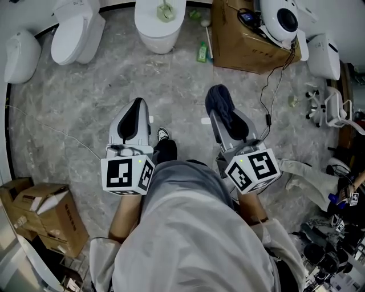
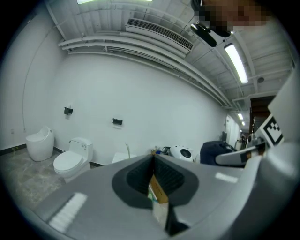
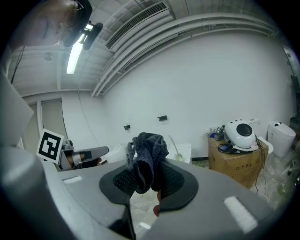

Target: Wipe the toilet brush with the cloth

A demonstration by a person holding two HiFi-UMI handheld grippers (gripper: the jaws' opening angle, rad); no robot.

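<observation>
The toilet brush (image 1: 165,10) stands in the middle toilet (image 1: 153,35). Left of that toilet sits another toilet (image 1: 77,31). Right of it lies a bottle (image 1: 202,51), then a cardboard box (image 1: 236,48). The cloth (image 1: 221,105) is before it, rightward.

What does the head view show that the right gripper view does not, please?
Only the head view shows the cardboard boxes at lower left and the person's grey clothing. Only the right gripper view shows the ceiling light and air vent. Both show the cloth clamped in the right gripper and the white round device on its brown box.
</observation>
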